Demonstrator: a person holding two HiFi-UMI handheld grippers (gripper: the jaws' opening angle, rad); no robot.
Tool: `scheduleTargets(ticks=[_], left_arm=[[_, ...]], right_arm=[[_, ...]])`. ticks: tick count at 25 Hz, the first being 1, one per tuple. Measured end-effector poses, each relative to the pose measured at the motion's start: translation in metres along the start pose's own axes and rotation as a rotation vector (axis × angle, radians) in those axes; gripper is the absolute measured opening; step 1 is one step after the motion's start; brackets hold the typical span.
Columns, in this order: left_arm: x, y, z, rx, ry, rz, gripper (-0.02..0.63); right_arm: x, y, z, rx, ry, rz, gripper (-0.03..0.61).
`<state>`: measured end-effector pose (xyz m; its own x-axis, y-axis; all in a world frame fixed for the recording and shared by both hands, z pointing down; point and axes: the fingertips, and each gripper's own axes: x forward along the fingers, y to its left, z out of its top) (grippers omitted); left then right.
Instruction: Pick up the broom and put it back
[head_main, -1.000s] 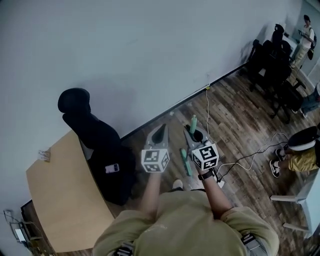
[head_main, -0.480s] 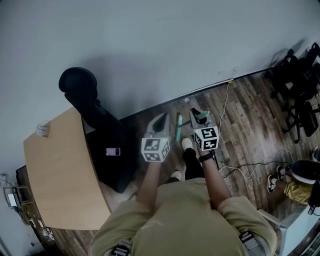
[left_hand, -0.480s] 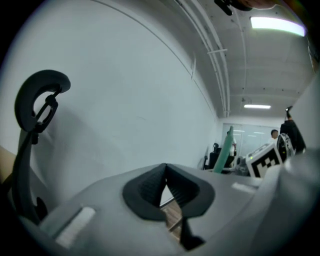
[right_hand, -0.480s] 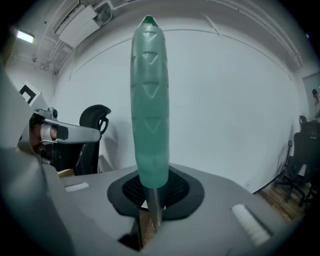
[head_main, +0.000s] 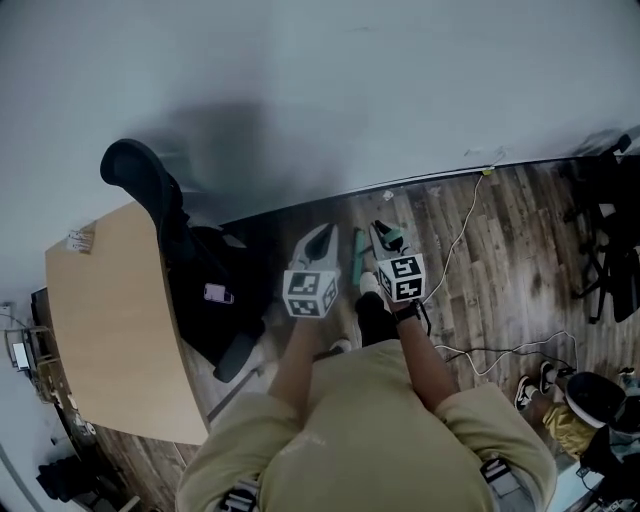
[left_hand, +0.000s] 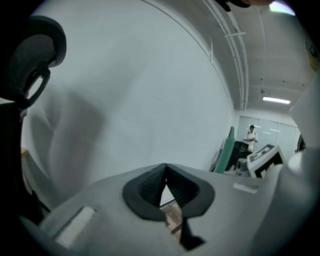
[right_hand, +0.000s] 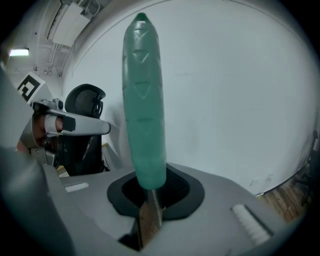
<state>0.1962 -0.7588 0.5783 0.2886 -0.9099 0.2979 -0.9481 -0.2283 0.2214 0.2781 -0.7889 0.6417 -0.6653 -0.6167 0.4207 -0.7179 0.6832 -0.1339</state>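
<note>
My right gripper (right_hand: 150, 192) is shut on the broom (right_hand: 144, 100). Its green ribbed handle grip stands upright out of the jaws, and the bare metal shaft runs down between the pads. In the head view the right gripper (head_main: 385, 238) holds the green grip in front of the person, and a lower green part of the broom (head_main: 357, 255) shows between the two grippers. My left gripper (head_main: 318, 240) hangs beside it with nothing in it. In the left gripper view its pads (left_hand: 166, 172) meet at the tip in front of the white wall.
A black office chair (head_main: 180, 250) with a phone (head_main: 218, 293) on its seat stands left, against a light wooden desk (head_main: 110, 330). The white wall (head_main: 320, 90) is close ahead. Cables (head_main: 465, 230) trail over the wood floor, and dark chairs (head_main: 610, 260) stand at the right.
Both grippers have moved on toward the wall and sunk a little, the broom still in the right one. The view has swung, and the chair and desk now lie closer on the left.
</note>
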Motion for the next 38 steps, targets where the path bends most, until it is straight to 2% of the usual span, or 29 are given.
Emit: scheduleTargets(ticks=[5, 9, 14, 21, 26, 29, 38], left_arm=[[0.055, 0.015, -0.020, -0.022, 0.063, 0.032, 0.002], [0.092, 0.030, -0.035, -0.040, 0.097, 0.056, 0.002], [0.127, 0.039, -0.065, -0.052, 0.122, 0.048, 0.002], [0.148, 0.075, -0.103, -0.092, 0.182, 0.075, 0.002], [0.160, 0.107, -0.119, -0.109, 0.210, 0.087, 0.002], [0.170, 0.127, -0.130, -0.134, 0.222, 0.103, 0.002], [0.195, 0.166, -0.154, -0.140, 0.235, 0.090, 0.002]], right_arm=[[0.038, -0.023, -0.027, 0.005, 0.081, 0.076, 0.038], [0.065, -0.047, -0.046, 0.022, 0.134, 0.104, 0.038], [0.099, -0.069, -0.079, 0.028, 0.209, 0.133, 0.038], [0.138, -0.089, -0.112, 0.057, 0.274, 0.090, 0.038], [0.181, -0.108, -0.119, 0.116, 0.269, -0.006, 0.040], [0.210, -0.116, -0.126, 0.118, 0.277, -0.041, 0.040], [0.285, -0.127, -0.166, 0.096, 0.319, -0.100, 0.041]])
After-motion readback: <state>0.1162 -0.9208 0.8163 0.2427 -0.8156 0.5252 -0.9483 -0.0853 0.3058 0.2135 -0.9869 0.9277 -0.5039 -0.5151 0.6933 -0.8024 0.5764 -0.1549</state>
